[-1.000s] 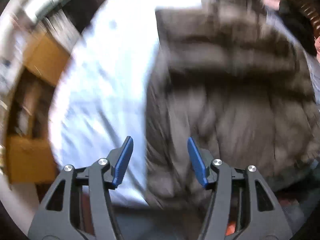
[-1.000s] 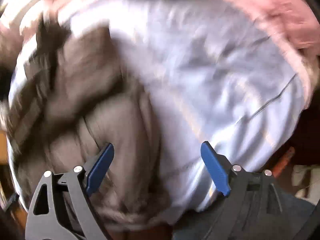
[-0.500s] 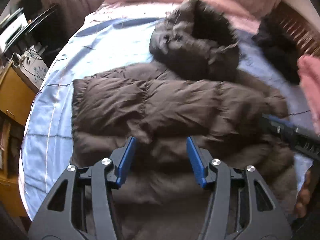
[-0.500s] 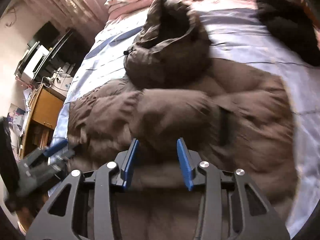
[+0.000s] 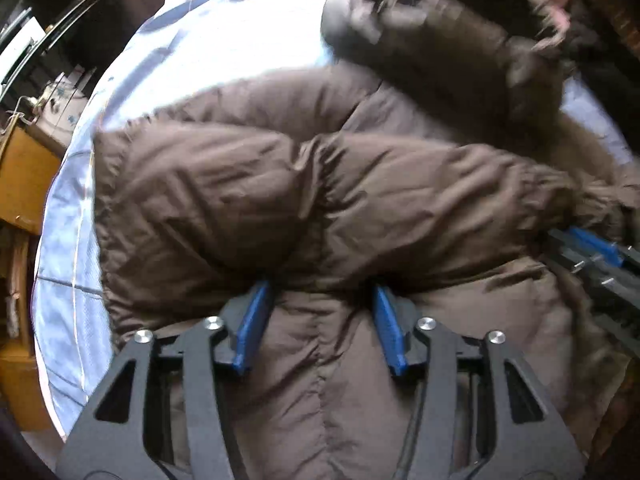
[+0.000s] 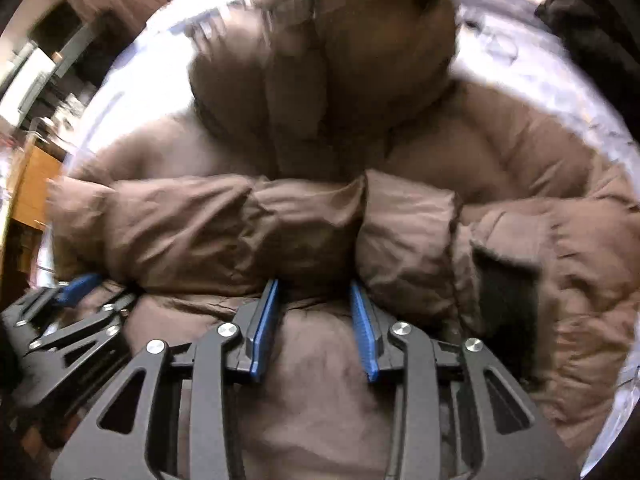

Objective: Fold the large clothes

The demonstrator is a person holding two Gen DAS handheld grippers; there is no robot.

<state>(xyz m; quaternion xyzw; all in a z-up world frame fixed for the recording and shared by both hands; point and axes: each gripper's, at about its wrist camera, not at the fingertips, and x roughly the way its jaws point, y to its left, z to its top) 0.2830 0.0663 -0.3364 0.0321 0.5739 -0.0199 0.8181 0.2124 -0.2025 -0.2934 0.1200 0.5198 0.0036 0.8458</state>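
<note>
Brown puffy nylon fills both my views: the jacket [image 5: 360, 200] lies spread on the bed [image 5: 192, 52], over a pale blue sheet, hood [image 6: 328, 80] at the far end, both sleeves already crossed over the chest. My left claw [image 5: 320, 320] stands at the near-left part of the body, just below the folded sleeve; its jaws have just been closing and are now about half apart, with a ridge of the quilted fabric bulging between the blue pads [image 5: 250, 328]. I judge they are not yet pinching it. My right claw [image 6: 316, 328] sits to the right of it at the same band, narrower, jaws just closed in a good deal, fabric between them too, but I cannot tell that the pads press.

The step in hand, as I read it, is gripping the lower body to fold it up toward the hood. To do it well I should push both claws down so they catch both layers, not only the slippery top shell, then shut firmly. Both hands should lift together and level, or the sleeves will slide off the chest. Down filling springs back, so I would press the fold flat before letting go.
</note>
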